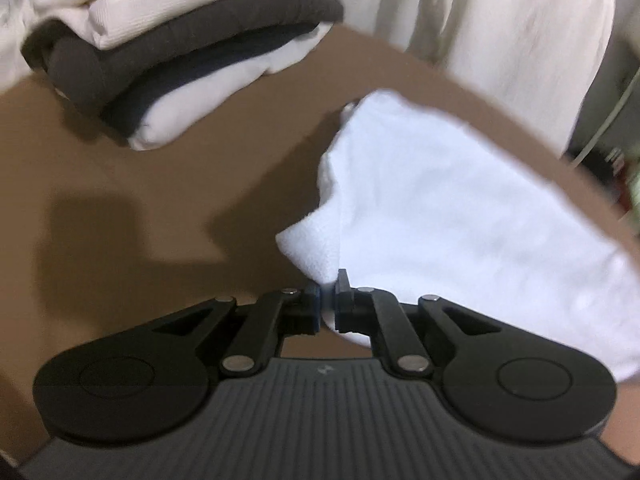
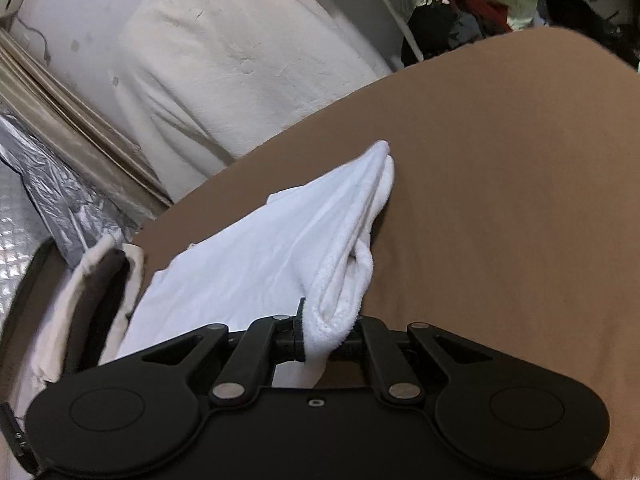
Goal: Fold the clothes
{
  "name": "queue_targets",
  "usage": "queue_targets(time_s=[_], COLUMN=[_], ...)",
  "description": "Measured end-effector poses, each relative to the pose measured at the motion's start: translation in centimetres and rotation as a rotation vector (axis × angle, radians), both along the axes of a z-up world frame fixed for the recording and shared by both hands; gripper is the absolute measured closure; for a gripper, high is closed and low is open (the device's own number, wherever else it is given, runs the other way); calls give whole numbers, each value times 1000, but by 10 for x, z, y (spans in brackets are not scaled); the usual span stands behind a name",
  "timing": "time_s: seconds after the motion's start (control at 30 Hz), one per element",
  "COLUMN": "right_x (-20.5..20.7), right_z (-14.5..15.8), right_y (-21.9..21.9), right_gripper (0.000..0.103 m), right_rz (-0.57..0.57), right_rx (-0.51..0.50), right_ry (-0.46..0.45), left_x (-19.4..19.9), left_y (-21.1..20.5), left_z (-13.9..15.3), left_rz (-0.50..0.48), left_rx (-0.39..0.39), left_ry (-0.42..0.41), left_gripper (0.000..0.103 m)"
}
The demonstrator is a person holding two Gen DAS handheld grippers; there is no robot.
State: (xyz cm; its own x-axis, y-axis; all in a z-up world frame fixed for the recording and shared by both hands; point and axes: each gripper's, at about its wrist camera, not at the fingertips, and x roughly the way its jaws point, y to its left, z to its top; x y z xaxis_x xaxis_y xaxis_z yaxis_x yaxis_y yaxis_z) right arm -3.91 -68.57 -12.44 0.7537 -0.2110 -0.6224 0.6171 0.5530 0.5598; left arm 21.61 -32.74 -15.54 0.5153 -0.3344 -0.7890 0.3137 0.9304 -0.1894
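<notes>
The white towel point(image 1: 440, 208), soft, light and limp, is held above the brown table point(image 1: 160, 200), pinched at its edges by the left gripper point(image 1: 328, 300) and the right gripper point(image 2: 324, 336), where thick hems are judged safest.
</notes>
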Motion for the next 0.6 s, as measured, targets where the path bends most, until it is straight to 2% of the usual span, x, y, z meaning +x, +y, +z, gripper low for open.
queue_targets(time_s=[0.03,0.1,0.13,0.2,0.33,0.37,0.43,0.6], right_x=[0,-1,-5,-15,-16,-13,-7,0], right_z=[-4,-14,-18,-26,-35,-35,-36,-40], right_y=[-2,-8,-11,-12,-7,-5,-2,-5], right_gripper=[96,96,96,96,96,96,96,96], right_rz=[-10,-30,-38,-51,-72,-77,-86,-97], right_rx=[21,66,87,116,115,106,90,73], right_ry=[4,0,-14,-33,-27,-17,9,39], left_x=[2,8,12,18,6,6,1,-15], left_y=[0,9,17,28,26,22,20,27], left_z=[-10,-38,-46,-43,-31,-30,-27,3], left_rz=[-3,18,42,76,47,38,37,-7], left_rx=[53,120,108,42,93,121,177,-11], left_ry=[18,99,130,161,105,105,98,-12], left_gripper=[87,85,85,85,83,73,61,56])
